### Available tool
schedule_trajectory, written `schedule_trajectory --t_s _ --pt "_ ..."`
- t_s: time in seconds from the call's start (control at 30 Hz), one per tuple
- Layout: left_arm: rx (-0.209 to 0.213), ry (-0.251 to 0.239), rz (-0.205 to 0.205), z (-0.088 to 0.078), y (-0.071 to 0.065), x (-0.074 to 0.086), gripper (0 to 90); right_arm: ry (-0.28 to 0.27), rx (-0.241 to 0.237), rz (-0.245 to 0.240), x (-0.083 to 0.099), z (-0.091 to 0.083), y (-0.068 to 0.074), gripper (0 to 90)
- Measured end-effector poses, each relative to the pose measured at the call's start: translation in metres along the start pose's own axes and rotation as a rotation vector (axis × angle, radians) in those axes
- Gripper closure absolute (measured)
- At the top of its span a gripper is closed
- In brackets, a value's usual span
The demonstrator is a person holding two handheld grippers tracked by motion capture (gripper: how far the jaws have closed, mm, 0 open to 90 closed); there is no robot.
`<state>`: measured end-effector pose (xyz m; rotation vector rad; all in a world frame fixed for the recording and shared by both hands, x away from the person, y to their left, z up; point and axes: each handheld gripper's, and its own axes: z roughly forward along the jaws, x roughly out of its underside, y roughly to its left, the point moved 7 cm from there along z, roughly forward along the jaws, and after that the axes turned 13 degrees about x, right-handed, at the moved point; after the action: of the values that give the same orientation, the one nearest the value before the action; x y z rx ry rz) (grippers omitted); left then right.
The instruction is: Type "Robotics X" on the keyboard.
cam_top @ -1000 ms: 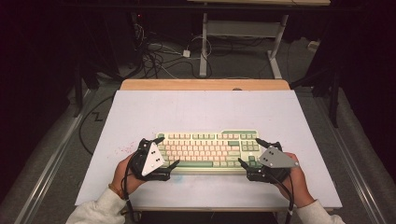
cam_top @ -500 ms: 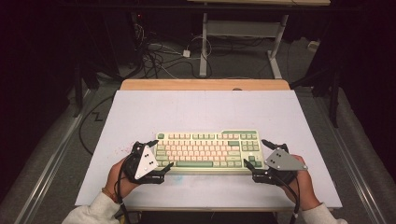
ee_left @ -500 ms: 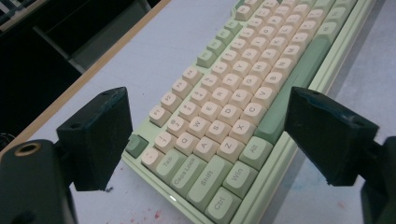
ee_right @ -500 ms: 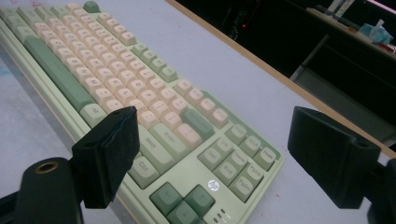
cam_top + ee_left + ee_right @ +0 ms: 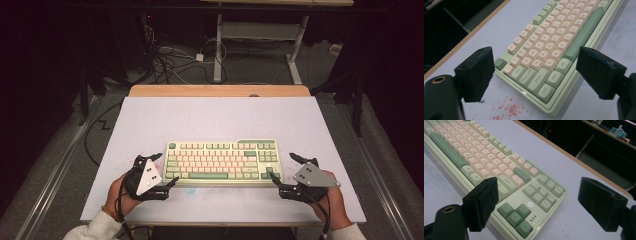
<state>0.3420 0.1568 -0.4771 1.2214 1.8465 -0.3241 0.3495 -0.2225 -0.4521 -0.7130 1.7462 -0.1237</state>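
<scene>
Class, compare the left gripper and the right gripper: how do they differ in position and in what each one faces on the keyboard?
The left gripper sits at the keyboard's left end; the right gripper sits at its right end. The left gripper's camera faces the Ctrl, Shift and Caps Lock corner; the right gripper's faces the arrow keys. Red specks lie near the left gripper. Both have open jaws, hold nothing, and are hand-held.

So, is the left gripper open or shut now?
Open. In the left gripper view, the left gripper has its jaws wide apart, with the keyboard corner between them, gripping nothing.
</scene>
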Motion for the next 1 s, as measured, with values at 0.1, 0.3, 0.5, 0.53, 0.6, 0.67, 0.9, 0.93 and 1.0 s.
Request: schedule_trajectory --t_s 0.1,0.3,0.5,0.53,0.6,0.67,0.9,0.93,1.0 --pt "-0.006 0.004 -0.014 -0.001 0.001 0.005 14.6 -0.004 0.011 -0.007 0.003 -0.002 -0.002 17.1" --pt "-0.009 0.018 -0.033 -0.004 0.003 0.016 14.6 0.007 0.014 0.007 0.012 -0.005 -0.007 16.9" --pt "-0.010 0.035 -0.052 -0.005 0.006 0.027 14.6 0.033 0.032 0.027 0.024 -0.004 -0.014 16.6" --pt "-0.010 0.039 -0.054 -0.005 0.006 0.029 14.6 0.036 0.032 0.029 0.027 -0.004 -0.015 16.6" --pt "-0.010 0.044 -0.058 -0.006 0.007 0.033 14.6 0.043 0.039 0.036 0.031 -0.004 -0.018 16.6" --pt "-0.011 0.054 -0.065 -0.006 0.008 0.037 14.6 0.051 0.047 0.048 0.036 -0.005 -0.021 16.6" --pt "-0.013 0.069 -0.096 -0.011 0.011 0.051 14.6 0.078 0.063 0.086 0.054 -0.005 -0.029 16.6" --pt "-0.013 0.074 -0.095 -0.011 0.011 0.053 14.6 0.086 0.064 0.091 0.056 -0.005 -0.029 16.6" --pt "-0.010 0.078 -0.105 -0.012 0.010 0.056 14.6 0.096 0.061 0.092 0.060 -0.004 -0.029 16.6"
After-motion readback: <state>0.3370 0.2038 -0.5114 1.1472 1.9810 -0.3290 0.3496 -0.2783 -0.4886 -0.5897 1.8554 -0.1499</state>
